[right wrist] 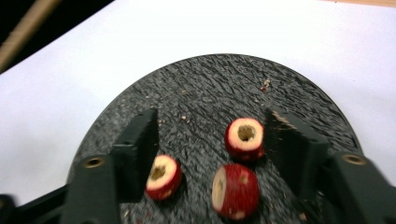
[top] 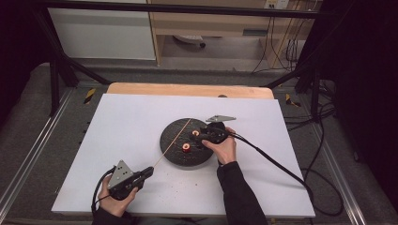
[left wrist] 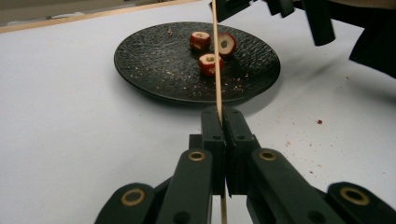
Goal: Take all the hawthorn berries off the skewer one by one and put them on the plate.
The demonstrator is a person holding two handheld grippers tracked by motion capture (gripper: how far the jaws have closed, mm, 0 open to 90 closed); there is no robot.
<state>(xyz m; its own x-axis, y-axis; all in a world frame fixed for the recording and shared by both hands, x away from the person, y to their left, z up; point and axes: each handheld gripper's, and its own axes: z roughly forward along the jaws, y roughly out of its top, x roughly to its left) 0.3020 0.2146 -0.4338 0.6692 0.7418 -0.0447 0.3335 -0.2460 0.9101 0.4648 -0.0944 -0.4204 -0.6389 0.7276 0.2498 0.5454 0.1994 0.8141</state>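
Note:
A black round plate (top: 171, 143) on the white board carries three red fruit pieces with cored middles (top: 186, 147). My left gripper (top: 149, 171), near the front left, is shut on a thin wooden skewer (top: 172, 143) that slants up over the plate. The left gripper view shows its jaws (left wrist: 224, 119) pinched on the skewer (left wrist: 215, 60), with the pieces (left wrist: 209, 64) behind on the plate (left wrist: 154, 70). My right gripper (top: 198, 137) hangs over the plate's right half. Its jaws stand open (right wrist: 215, 140) around the pieces (right wrist: 245, 137), without pressing on any.
The white board (top: 126, 122) lies on a wooden table (top: 187, 89) inside a black frame. Crumbs dot the plate (right wrist: 210, 93) and the board beside it. A black cable (top: 272, 161) trails from the right gripper off to the right.

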